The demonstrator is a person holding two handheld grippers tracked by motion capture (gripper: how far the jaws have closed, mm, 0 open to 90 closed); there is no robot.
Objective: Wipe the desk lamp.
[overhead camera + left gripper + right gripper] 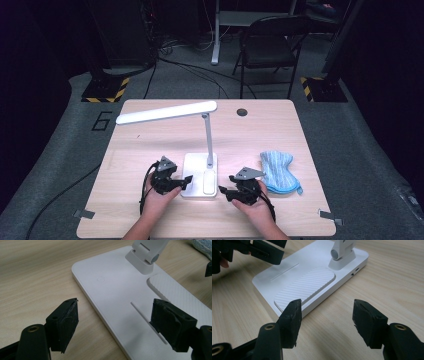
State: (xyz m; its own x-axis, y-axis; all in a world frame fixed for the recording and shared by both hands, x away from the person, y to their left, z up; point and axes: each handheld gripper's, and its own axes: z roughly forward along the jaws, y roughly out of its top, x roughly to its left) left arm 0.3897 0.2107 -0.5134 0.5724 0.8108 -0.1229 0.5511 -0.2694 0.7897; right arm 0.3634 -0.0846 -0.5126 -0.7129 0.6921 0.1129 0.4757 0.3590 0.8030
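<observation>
The desk lamp point(200, 145) stands near the middle of the wooden table point(150, 220), its flat white base point(200, 175) towards the person and its long head swung out to the left on a thin upright stem. From the high view, the left gripper point(186, 180) sits at the base's left edge and the right gripper point(223, 190) just off its right edge, so the two flank the base, as if to steady or grasp it from both sides. A blue cloth point(279, 172) lies apart to the right, untouched.

In the left gripper view, the jaws stand wide apart and hold nothing; one hangs over the bare wood, the other over the lamp base point(120, 302), straddling its near edge by the thin slot.

In the right gripper view, the jaws are likewise spread and empty, low over the table just short of the base's point(312, 282) ribbed pad, with the hinge block behind. The other gripper point(262, 250) shows at the far corner.
</observation>
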